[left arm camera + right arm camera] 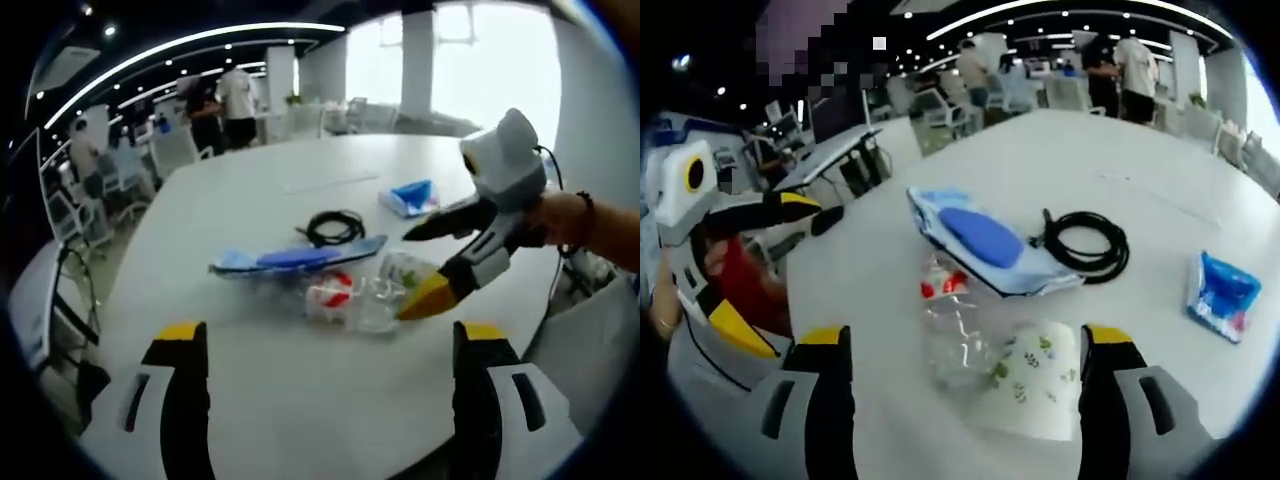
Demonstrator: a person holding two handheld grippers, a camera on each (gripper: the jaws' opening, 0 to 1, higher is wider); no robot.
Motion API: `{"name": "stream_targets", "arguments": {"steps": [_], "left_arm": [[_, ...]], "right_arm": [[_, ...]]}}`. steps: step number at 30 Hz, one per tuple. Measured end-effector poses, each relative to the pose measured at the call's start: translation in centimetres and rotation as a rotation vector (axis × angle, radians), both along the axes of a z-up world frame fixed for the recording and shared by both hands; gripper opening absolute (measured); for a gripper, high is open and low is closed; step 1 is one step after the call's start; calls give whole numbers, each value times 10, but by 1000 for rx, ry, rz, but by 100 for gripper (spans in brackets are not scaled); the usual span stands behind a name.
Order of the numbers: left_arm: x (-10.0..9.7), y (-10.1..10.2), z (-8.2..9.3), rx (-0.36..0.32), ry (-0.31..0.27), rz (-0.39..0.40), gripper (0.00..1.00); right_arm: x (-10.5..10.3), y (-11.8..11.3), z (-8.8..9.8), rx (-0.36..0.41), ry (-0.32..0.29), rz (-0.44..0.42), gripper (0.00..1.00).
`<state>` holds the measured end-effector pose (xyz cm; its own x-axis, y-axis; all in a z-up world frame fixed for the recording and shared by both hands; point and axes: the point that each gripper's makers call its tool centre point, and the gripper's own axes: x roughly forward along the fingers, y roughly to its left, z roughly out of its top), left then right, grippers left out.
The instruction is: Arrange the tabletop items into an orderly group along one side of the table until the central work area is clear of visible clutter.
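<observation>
On the white table [250, 180] lies a loose cluster: a flat blue package [300, 260], a coiled black cable [335, 228], a small blue packet [410, 197], and a clear plastic bag [345, 295] with a red-and-white item inside. A leaf-printed tissue pack [1035, 385] lies against the clear bag [955, 345]. My right gripper [965, 395] is open, with the pack and bag between its jaws; from the left gripper view the right gripper [408, 275] reaches in over them. My left gripper [330, 400] is open and holds nothing, short of the cluster. The left gripper [790, 280] hangs at the table's edge.
The blue package [985, 240], cable [1090, 245] and blue packet [1220, 290] lie beyond the tissue pack. Bare table stretches behind them [1080, 140]. People [225, 100] stand among desks and chairs [170, 150] past the far edge.
</observation>
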<state>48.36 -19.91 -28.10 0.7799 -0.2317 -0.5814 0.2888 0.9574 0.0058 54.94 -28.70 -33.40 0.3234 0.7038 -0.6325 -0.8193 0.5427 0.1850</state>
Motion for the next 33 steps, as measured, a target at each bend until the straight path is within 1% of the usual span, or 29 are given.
{"name": "stream_targets", "arguments": {"steps": [5, 10, 19, 21, 22, 24, 29, 33], "left_arm": [[0, -1, -1, 1, 5, -4, 99], [-2, 0, -2, 0, 9, -4, 99], [-2, 3, -2, -3, 16, 5, 99], [-2, 3, -2, -6, 16, 4, 99], [-2, 3, -2, -7, 16, 4, 99], [-2, 4, -2, -6, 16, 7, 99], [-2, 6, -4, -6, 28, 15, 99], [-2, 7, -5, -5, 31, 21, 99]], "right_arm": [[-5, 10, -6, -7, 6, 25, 92], [-8, 20, -11, -45, -35, 71, 91], [1, 36, -18, -59, -39, 100, 90], [3, 39, -22, -77, -56, 120, 90], [4, 41, -24, -93, -71, 133, 89], [6, 43, -27, -104, -78, 142, 86], [8, 55, -32, -97, -55, 144, 82], [11, 63, -35, -105, -55, 146, 78]]}}
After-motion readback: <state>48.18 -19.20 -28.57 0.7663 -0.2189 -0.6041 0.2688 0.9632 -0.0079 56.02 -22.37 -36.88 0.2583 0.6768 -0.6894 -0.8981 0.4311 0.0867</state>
